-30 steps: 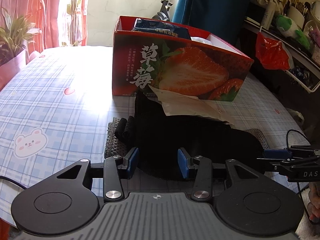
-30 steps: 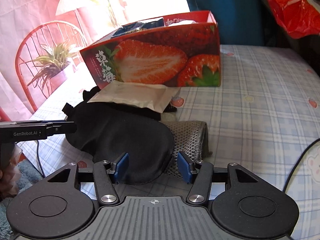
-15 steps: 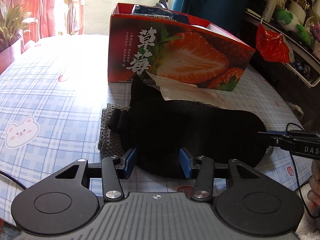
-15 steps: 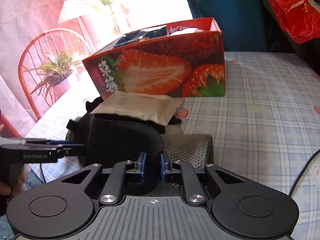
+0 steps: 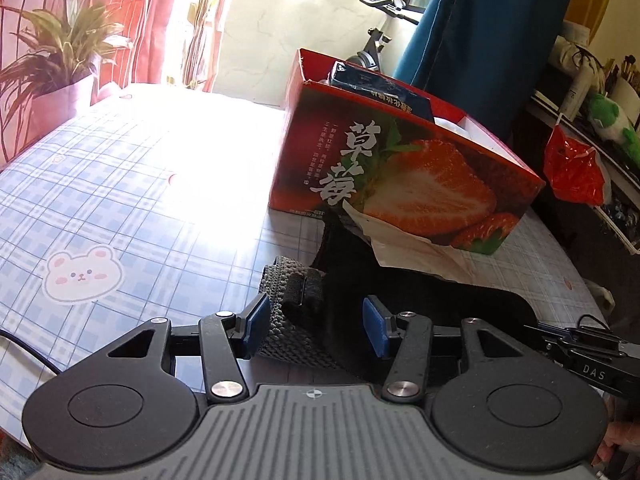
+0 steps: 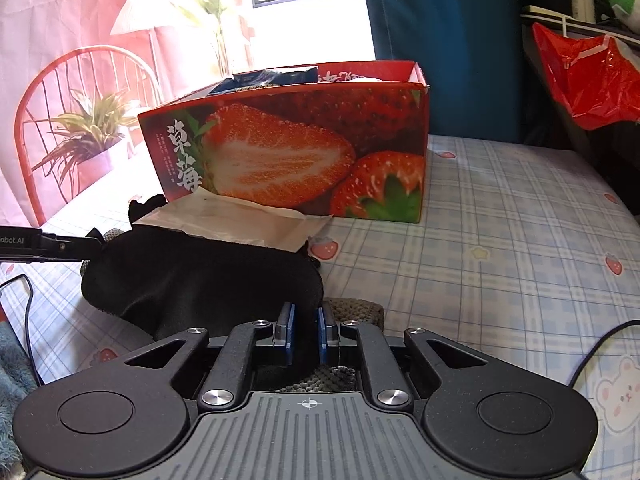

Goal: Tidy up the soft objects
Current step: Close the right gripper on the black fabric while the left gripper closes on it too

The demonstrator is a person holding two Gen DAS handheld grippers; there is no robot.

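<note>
Right gripper [image 6: 306, 334]: blue pads nearly together, pinching a fold of the black eye mask [image 6: 200, 280] at the lower centre of the right wrist view.
Left gripper [image 5: 314, 332]: jaws about half open and just been widening; the mask's strap end and the grey knitted cloth [image 5: 286, 320] lie between the pads, which do not press on either.
Black eye mask: lies across the middle of the frame on the checked tablecloth [image 6: 500, 240], its near edge raised into the right gripper.
Grey knitted cloth: under the mask, showing at its left end in the left wrist view and just behind the right pads.
Paper packet [image 6: 240, 220]: rests on the mask's far edge, leaning against the strawberry box [image 6: 304, 148].
Strawberry box: upper centre, open at the top, with a dark blue packet [image 5: 380, 84] inside.
</note>
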